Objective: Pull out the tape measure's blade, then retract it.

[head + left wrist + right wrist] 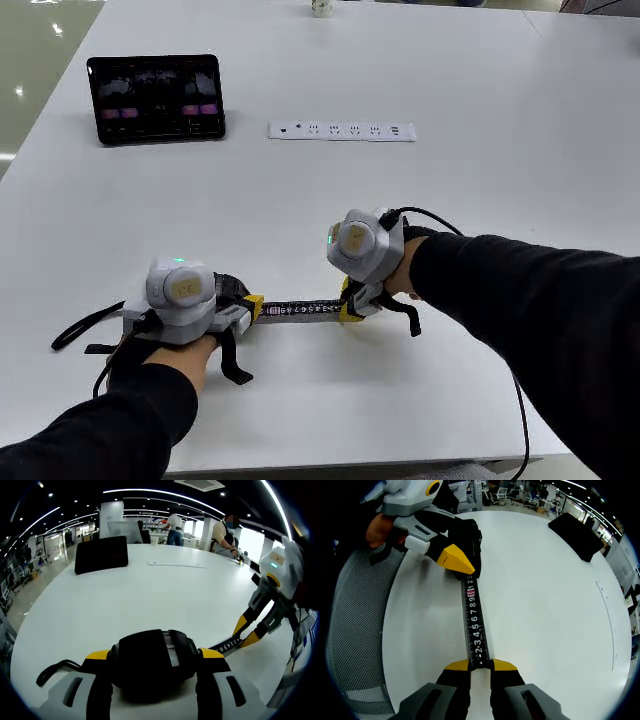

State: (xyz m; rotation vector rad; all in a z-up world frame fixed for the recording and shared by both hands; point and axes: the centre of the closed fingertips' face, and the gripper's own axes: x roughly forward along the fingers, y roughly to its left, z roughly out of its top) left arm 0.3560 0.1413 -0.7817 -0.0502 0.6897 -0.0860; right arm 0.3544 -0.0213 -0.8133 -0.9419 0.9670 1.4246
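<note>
Case (152,662) clamped in left gripper (248,306); right gripper (480,665) pinches blade (474,620) tip, seemingly firm. Draw rightward, straight, low over table (400,220); hold case pinned, blade untwisted.

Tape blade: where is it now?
Head view, low centre: the blade spans between the left gripper on the case and the right gripper pinching its tip.

the end of the black numbered blade (475,625) was hidden between the tips of the right gripper (480,666); a small white object (322,7) was cut off above.
</note>
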